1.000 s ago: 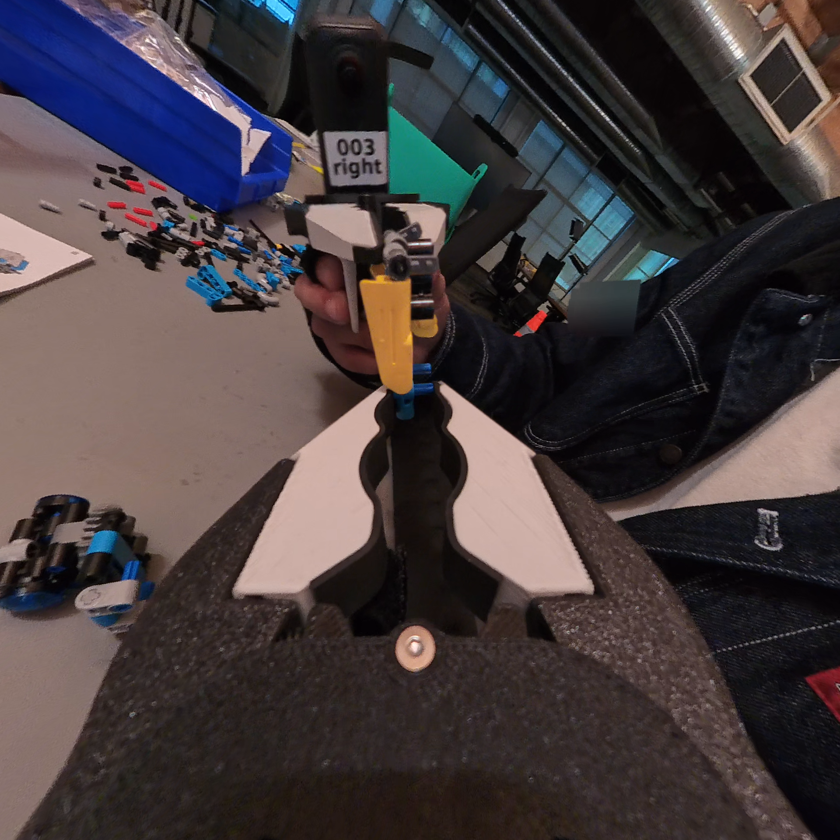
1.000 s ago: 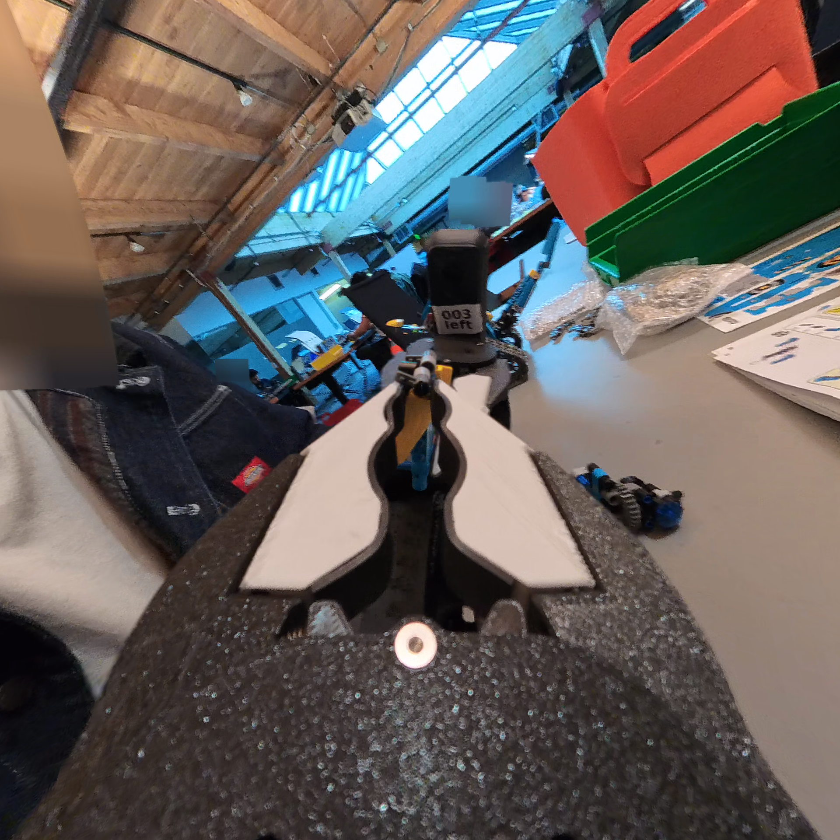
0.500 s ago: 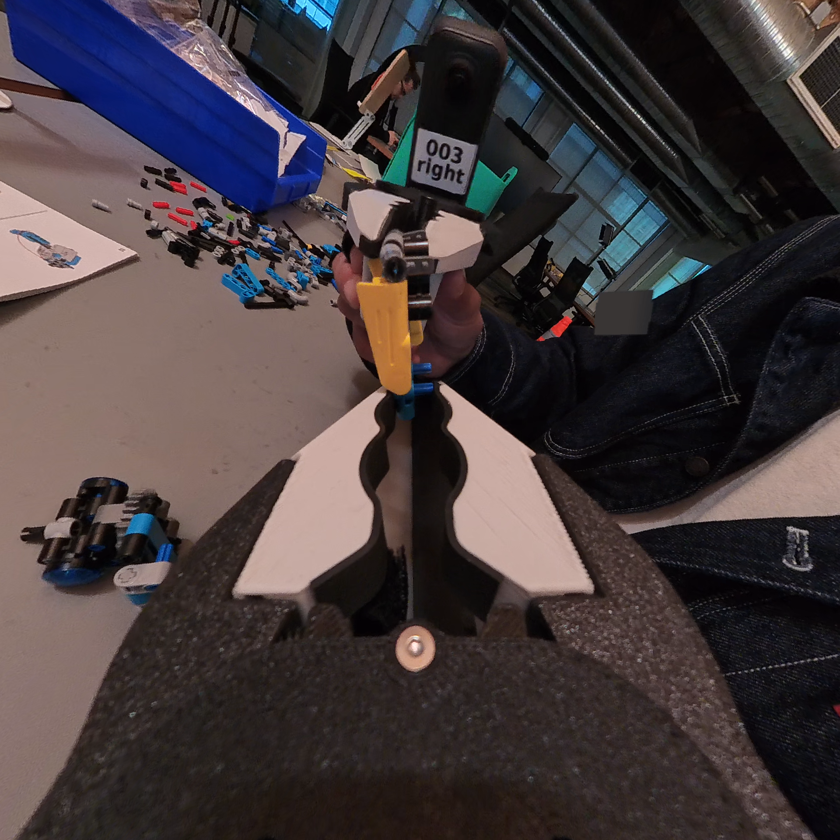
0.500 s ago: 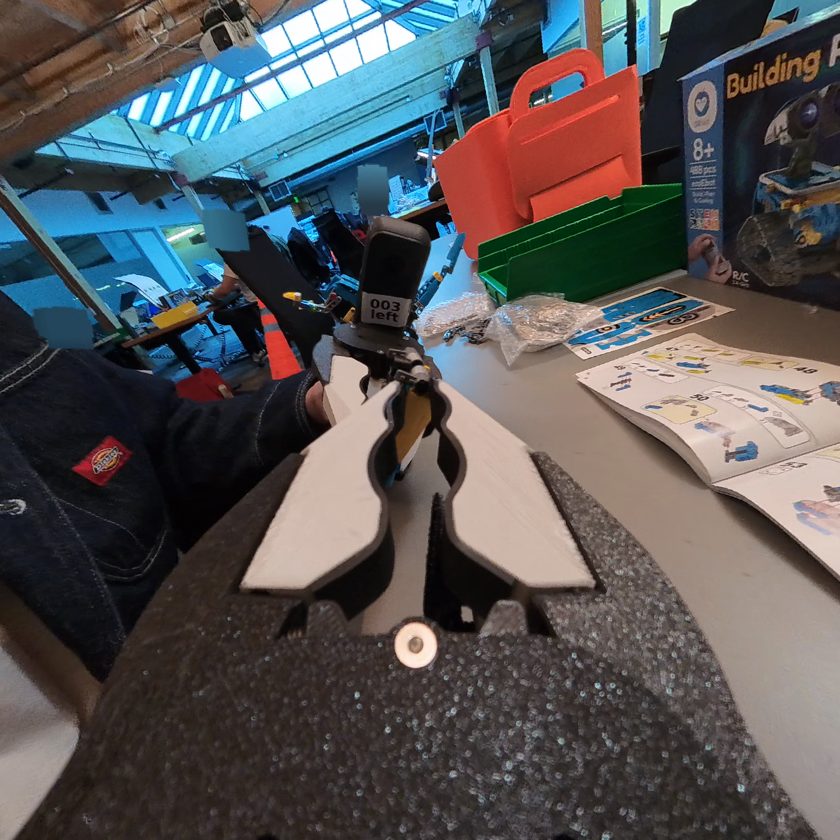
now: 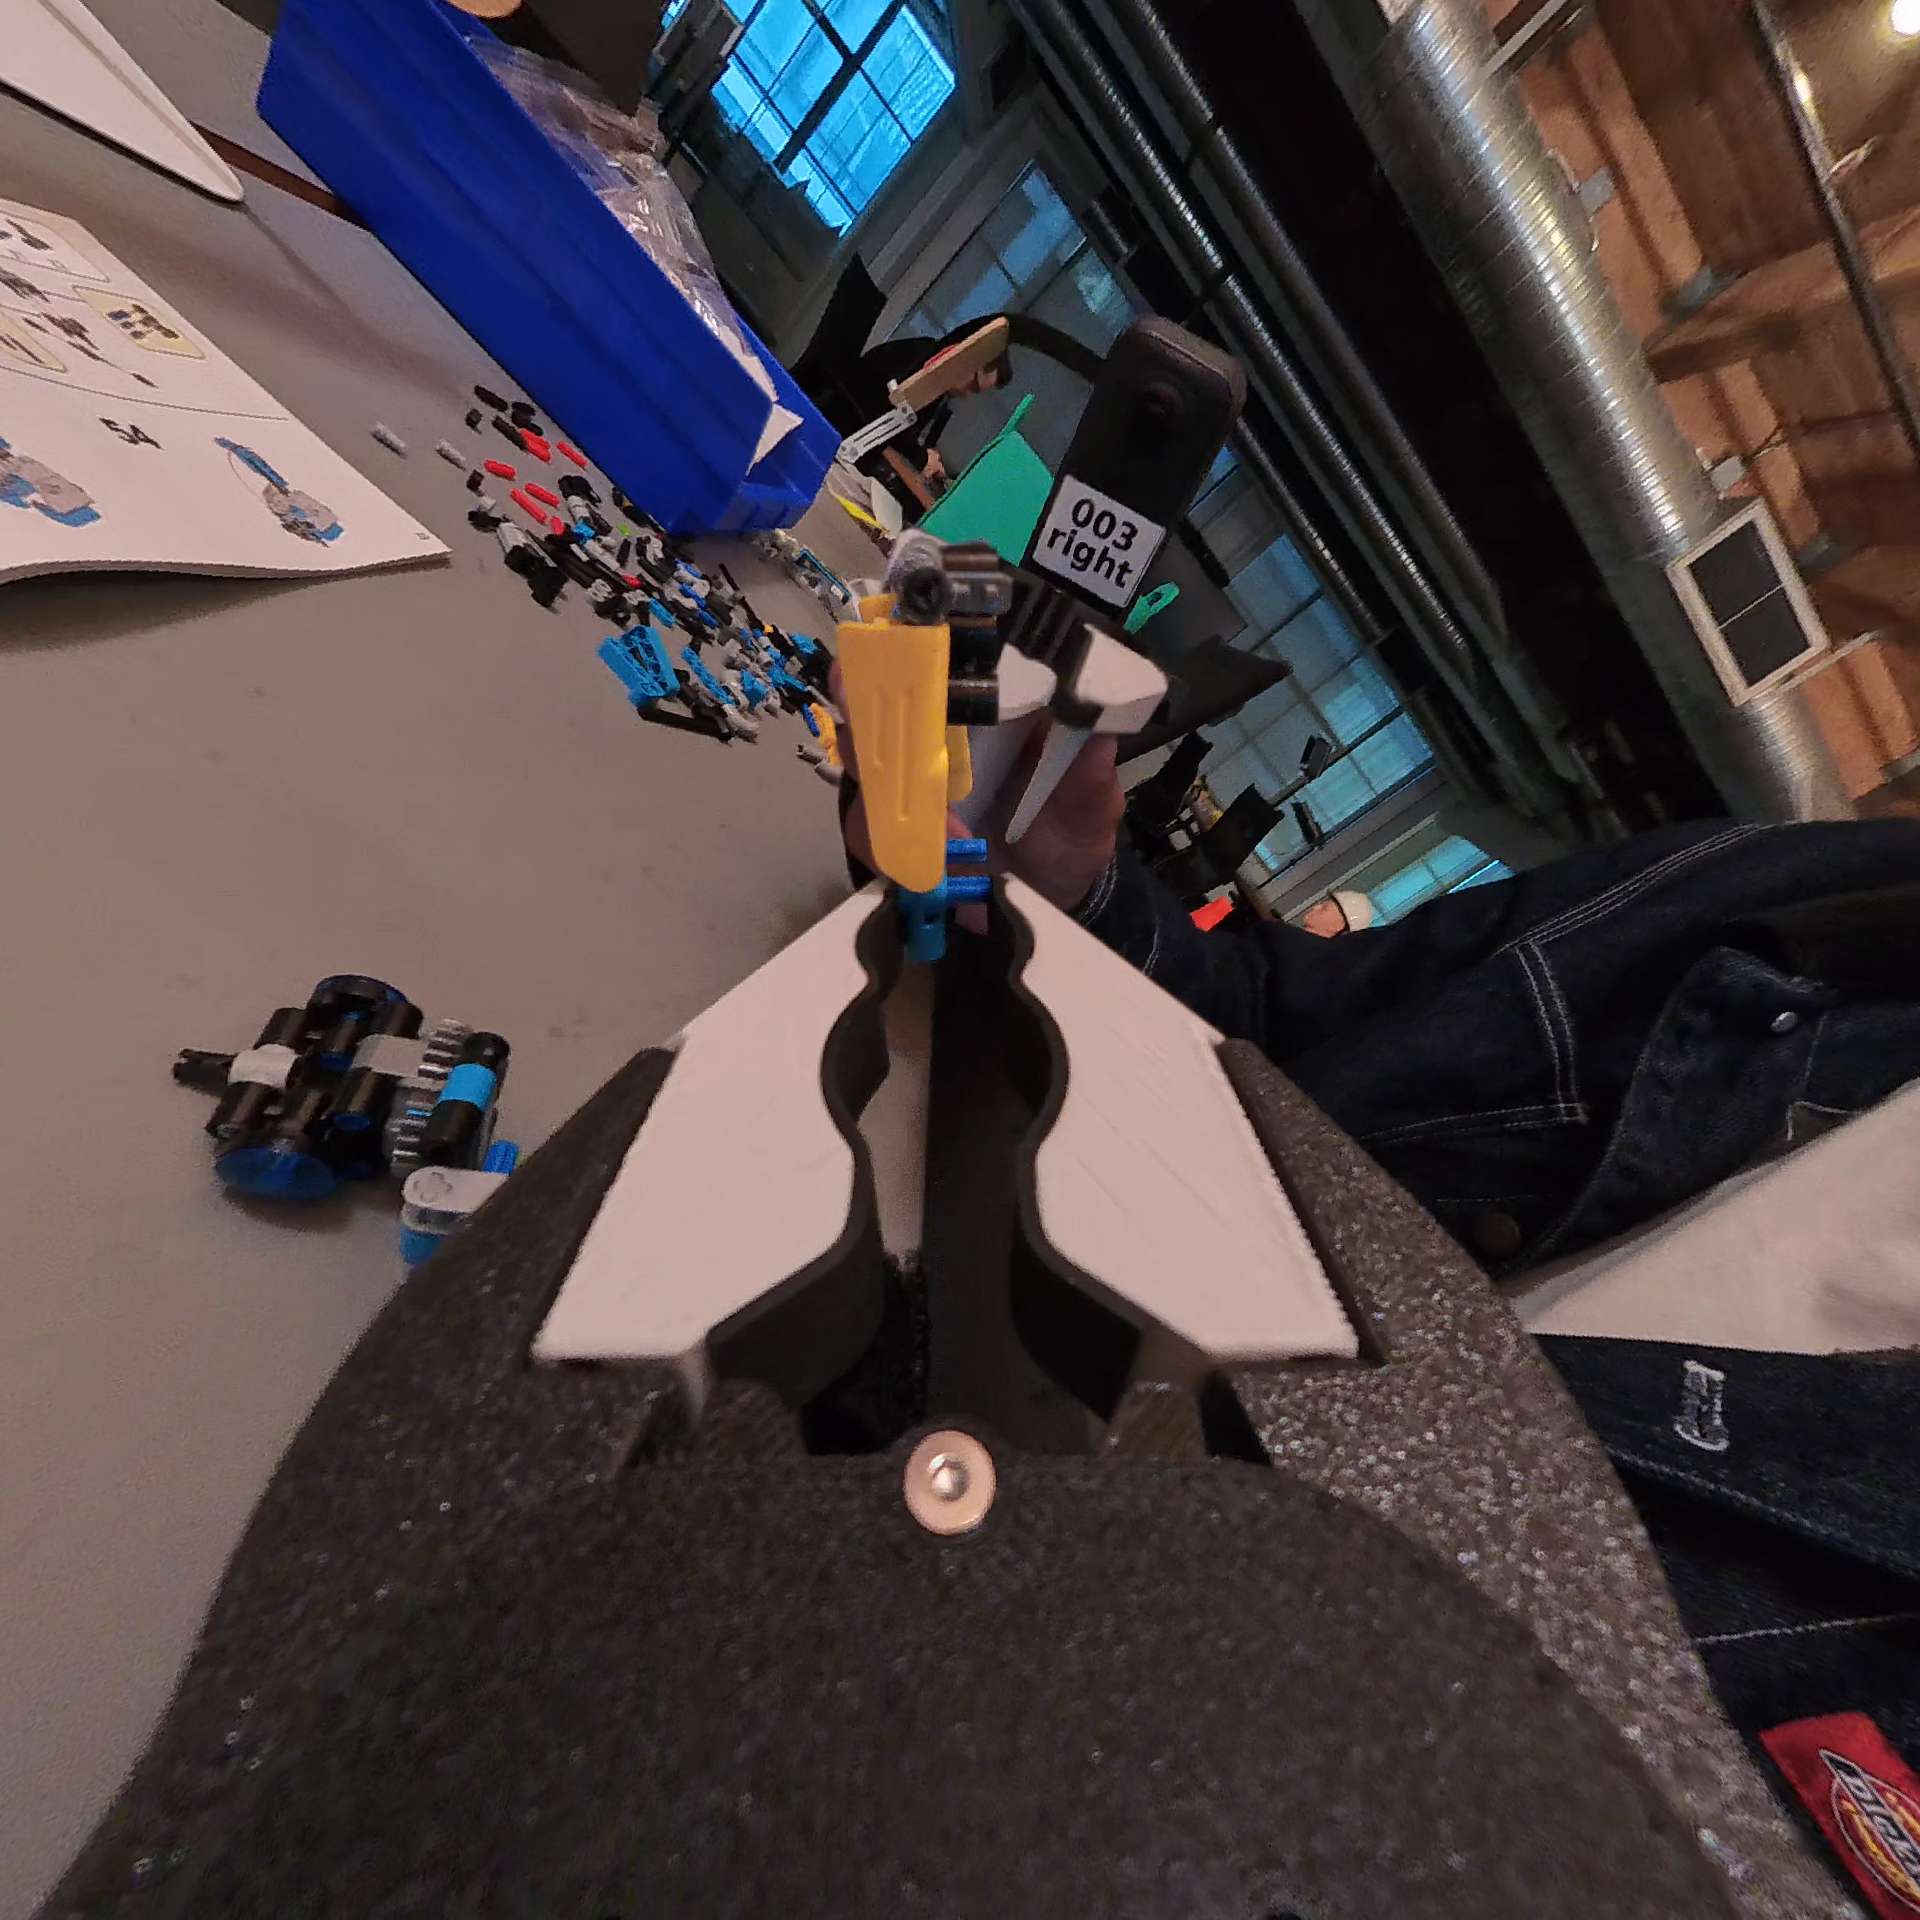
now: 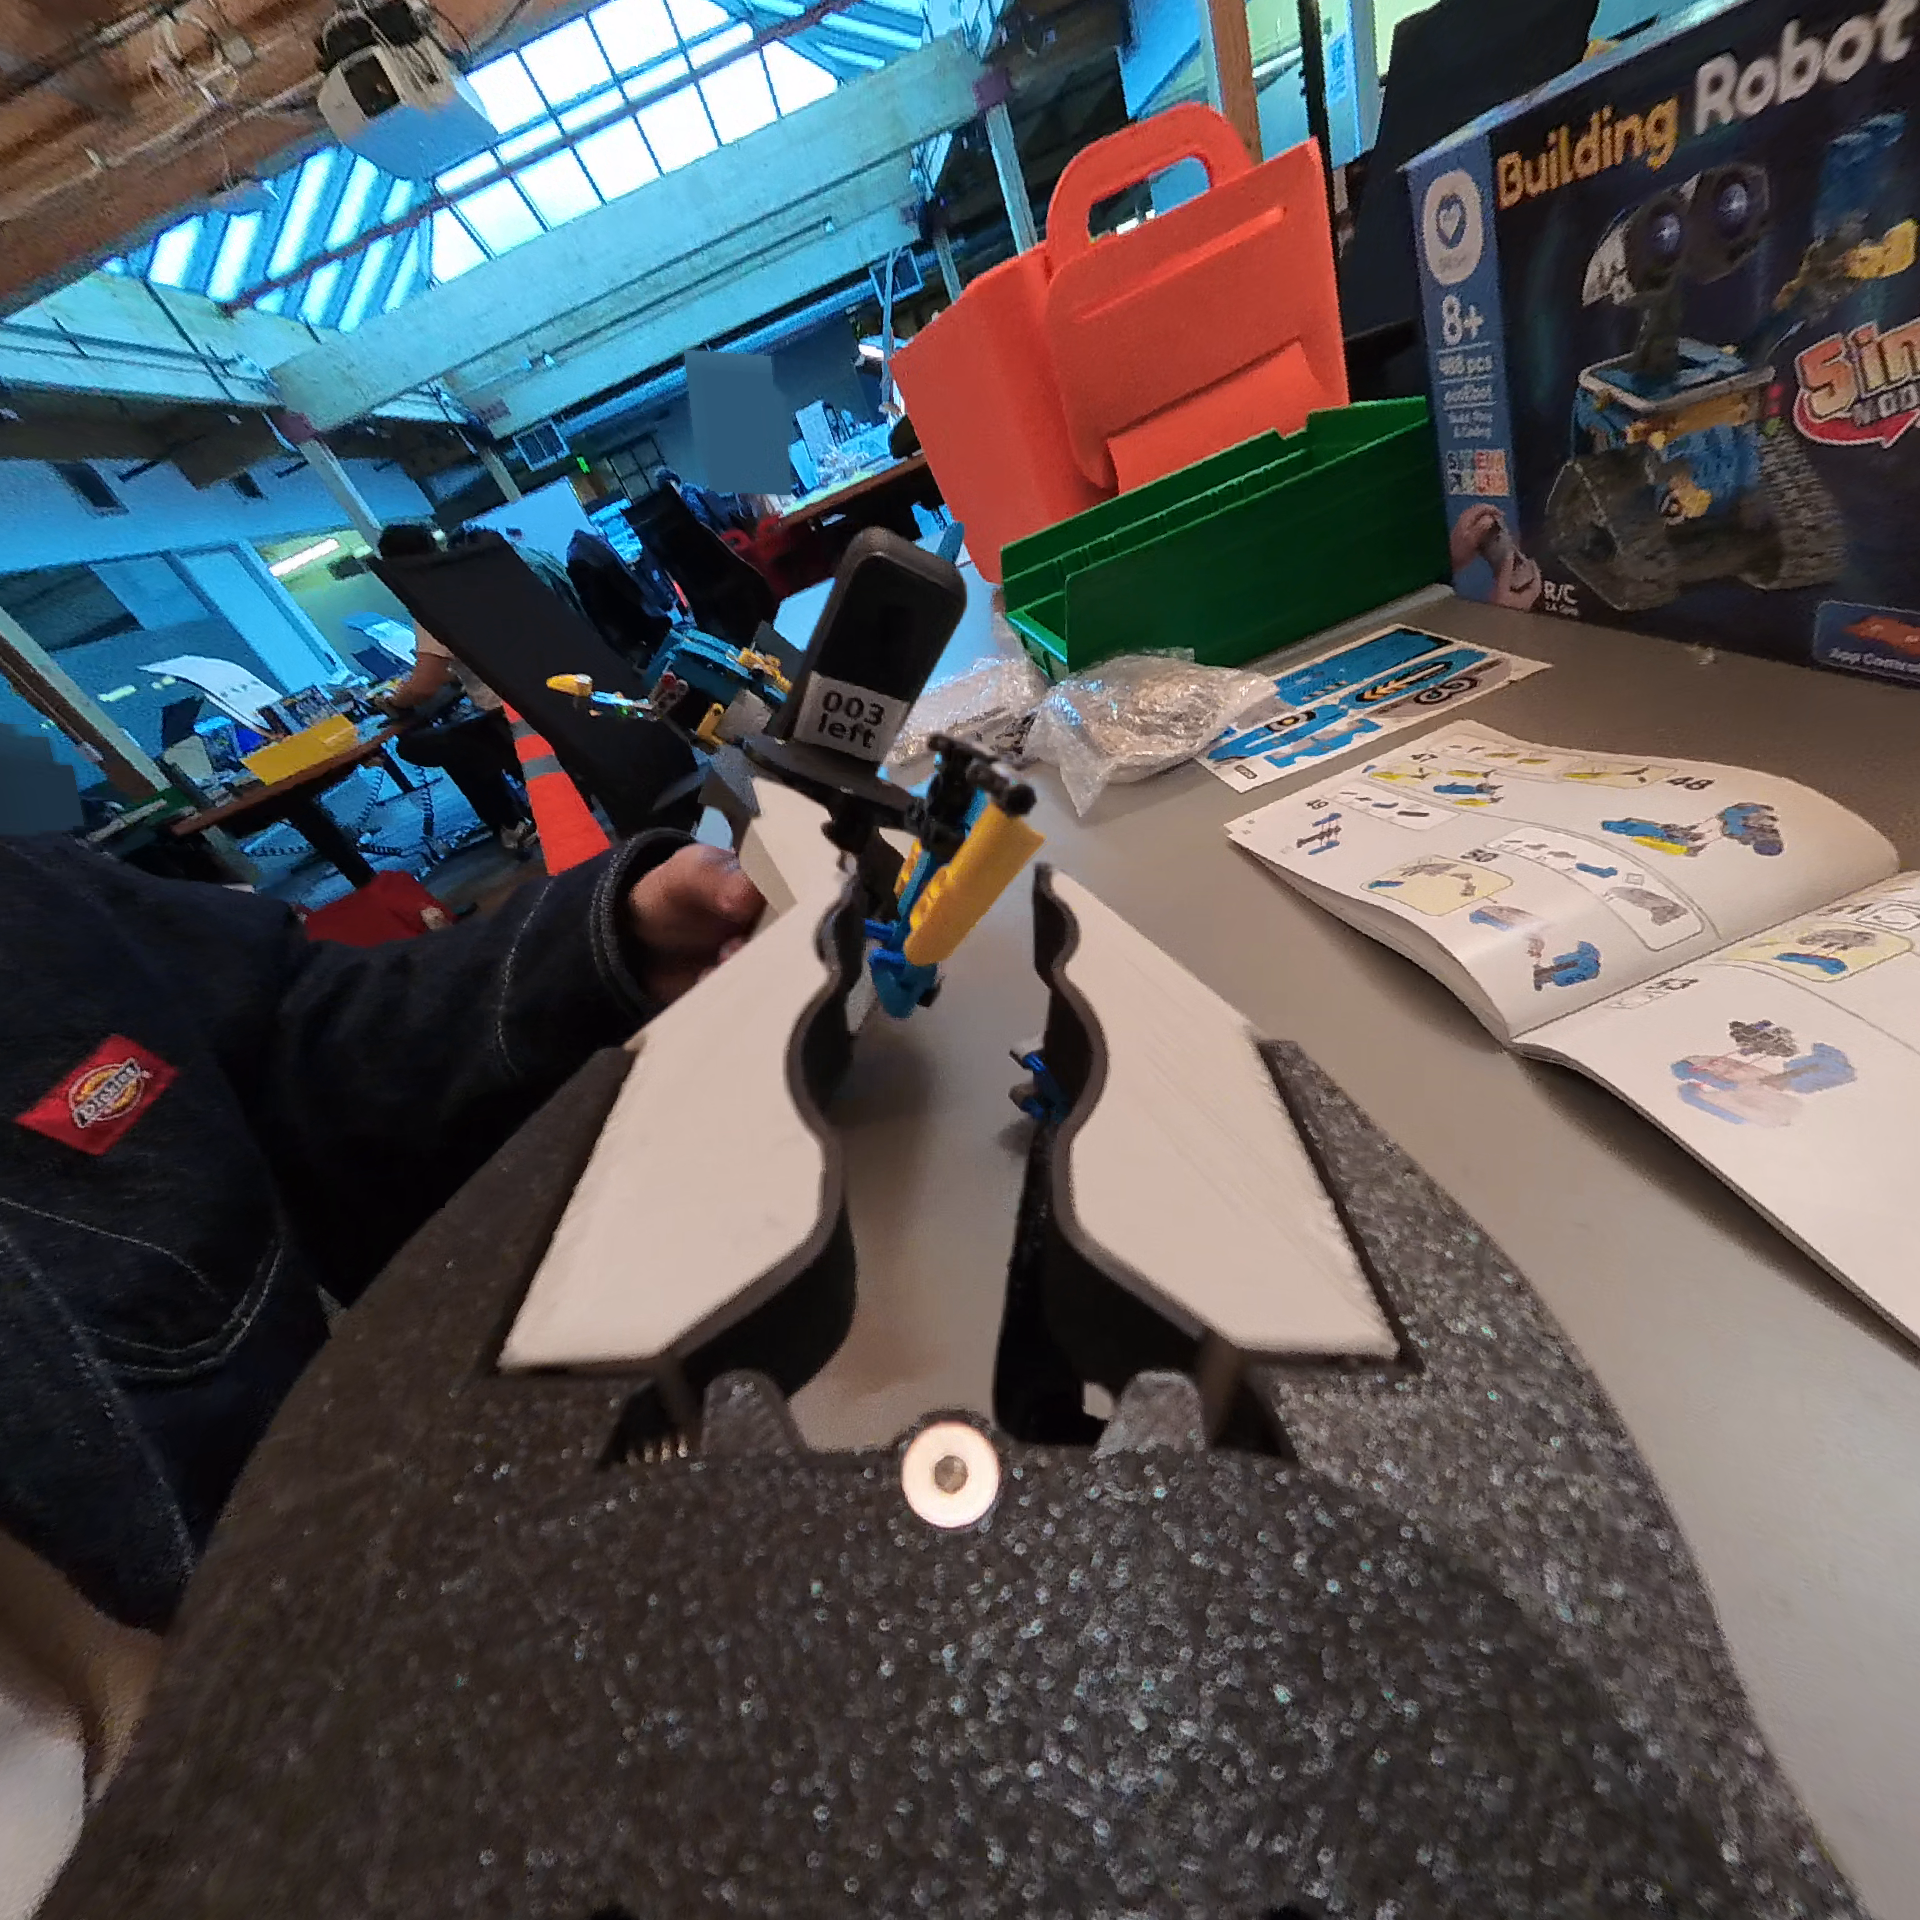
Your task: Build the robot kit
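On the grey bench, a small black-and-blue wheeled assembly sits at left. The left tongs are closed on the blue end of a yellow-and-blue brick piece, held in mid-air. The right tongs stand parted, holding nothing, the piece between their tips. An open instruction booklet lies at right.
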`<state>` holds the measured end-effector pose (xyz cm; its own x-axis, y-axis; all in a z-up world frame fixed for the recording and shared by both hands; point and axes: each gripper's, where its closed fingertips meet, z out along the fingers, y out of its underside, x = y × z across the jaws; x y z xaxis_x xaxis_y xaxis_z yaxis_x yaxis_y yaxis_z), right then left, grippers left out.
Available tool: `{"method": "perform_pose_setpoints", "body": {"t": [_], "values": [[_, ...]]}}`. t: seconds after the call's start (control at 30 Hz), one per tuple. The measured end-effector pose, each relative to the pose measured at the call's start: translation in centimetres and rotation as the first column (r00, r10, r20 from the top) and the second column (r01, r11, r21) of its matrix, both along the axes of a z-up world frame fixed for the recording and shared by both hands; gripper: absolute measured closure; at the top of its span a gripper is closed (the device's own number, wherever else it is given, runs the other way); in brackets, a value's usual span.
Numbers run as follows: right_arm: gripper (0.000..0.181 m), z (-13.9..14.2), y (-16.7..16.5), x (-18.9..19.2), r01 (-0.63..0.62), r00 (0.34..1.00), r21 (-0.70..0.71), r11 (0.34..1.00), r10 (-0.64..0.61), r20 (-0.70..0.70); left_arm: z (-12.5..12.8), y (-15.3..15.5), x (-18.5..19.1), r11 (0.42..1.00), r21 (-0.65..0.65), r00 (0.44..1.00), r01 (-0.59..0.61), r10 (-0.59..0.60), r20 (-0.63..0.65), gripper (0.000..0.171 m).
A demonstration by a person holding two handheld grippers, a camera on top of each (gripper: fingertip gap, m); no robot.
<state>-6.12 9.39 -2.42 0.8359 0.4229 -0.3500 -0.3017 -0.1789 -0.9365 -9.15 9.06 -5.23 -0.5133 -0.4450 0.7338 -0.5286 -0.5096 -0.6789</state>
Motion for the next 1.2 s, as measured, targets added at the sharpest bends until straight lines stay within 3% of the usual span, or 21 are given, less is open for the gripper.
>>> {"method": "perform_pose_setpoints", "body": {"t": [0.2, 0.3, 0.4, 0.5, 0.67, 0.77, 0.87, 1.0, 1.13, 1.2], "values": [[0.146, -1.0, -0.3, 0.1, 0.062, 0.955, -0.005, 0.998, -0.058, 0.289, -3.4, -0.3, -0.1, 0.998, 0.052, 0.987, 0.026, -0.018, -0.157, 0.156], [0.148, -2.9, 0.1, 0.6, 0.114, 0.914, -0.061, 0.992, -0.081, 0.397, -3.6, 0.7, -0.5, 0.994, 0.11, 0.988, -0.014, 0.031, -0.149, 0.156], [0.139, -6.6, 1.1, 0.6, 0.084, 0.915, -0.235, 0.968, 0.018, 0.403, -4.2, 3.7, -1.7, 0.975, 0.19, 0.974, -0.116, 0.149, -0.173, 0.156], [0.137, -9.3, 2.6, -0.1, 0.031, 0.892, -0.373, 0.927, 0.142, 0.429, -5.8, 6.6, -3.3, 0.962, 0.193, 0.93, -0.192, 0.241, -0.278, 0.156], [0.142, -11.2, 4.6, -1.9, -0.07, 0.819, -0.442, 0.894, 0.304, 0.486, -7.0, 7.6, -4.8, 0.968, 0.127, 0.883, -0.214, 0.248, -0.399, 0.156], [0.153, -11.4, 5.2, -1.7, -0.039, 0.771, -0.407, 0.913, 0.287, 0.569, -7.2, 7.1, -5.1, 0.976, 0.123, 0.879, -0.177, 0.213, -0.427, 0.156], [0.156, -11.0, 5.5, -3.0, -0.109, 0.779, -0.371, 0.922, 0.311, 0.545, -7.9, 7.2, -4.9, 0.98, 0.119, 0.866, -0.161, 0.198, -0.46, 0.156], [0.173, -10.6, 5.7, -2.1, -0.081, 0.785, -0.369, 0.926, 0.287, 0.549, -8.9, 7.0, -4.5, 0.982, 0.142, 0.85, -0.123, 0.179, -0.496, 0.156], [0.174, -6.2, 4.3, 0.4, -0.138, 0.94, -0.297, 0.945, 0.22, 0.262, -9.7, 4.0, -4.2, 0.991, 0.132, 0.841, -0.004, 0.075, -0.535, 0.156], [0.175, -4.6, 3.3, 2.1, -0.159, 0.975, -0.253, 0.954, 0.192, 0.11, -9.4, 1.7, -3.4, 0.995, 0.079, 0.843, 0.061, -0.009, -0.538, 0.156]]}}
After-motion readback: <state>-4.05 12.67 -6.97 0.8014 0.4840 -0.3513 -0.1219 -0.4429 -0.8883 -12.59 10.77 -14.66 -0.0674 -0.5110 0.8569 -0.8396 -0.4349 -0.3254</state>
